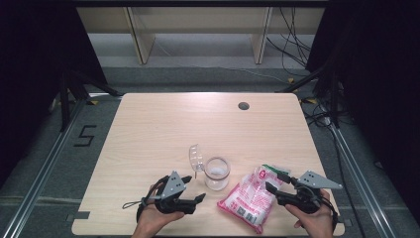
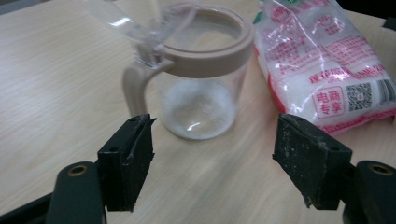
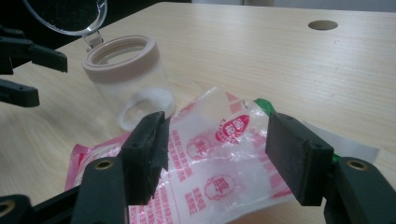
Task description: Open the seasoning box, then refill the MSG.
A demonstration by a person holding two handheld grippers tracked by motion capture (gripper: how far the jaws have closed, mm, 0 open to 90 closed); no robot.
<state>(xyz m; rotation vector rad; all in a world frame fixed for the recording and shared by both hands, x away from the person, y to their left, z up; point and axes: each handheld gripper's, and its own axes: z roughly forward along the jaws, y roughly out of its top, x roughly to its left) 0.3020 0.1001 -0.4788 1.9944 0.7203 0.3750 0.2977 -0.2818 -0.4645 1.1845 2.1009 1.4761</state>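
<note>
In the high view, lower centre, the jar (image 1: 217,173) stands on the counter (image 1: 163,129) with its lid flipped up, the sugar bag (image 1: 250,197) just right of it. In the left gripper view the left gripper (image 2: 215,161) gapes empty before the jar's handle (image 2: 133,88); a clumsy grab could tip the jar. In the right gripper view the right gripper (image 3: 217,151) spreads wide over the bag's slack top, gripping nothing; pinching loose film alone could let the bag slide and spill.
</note>
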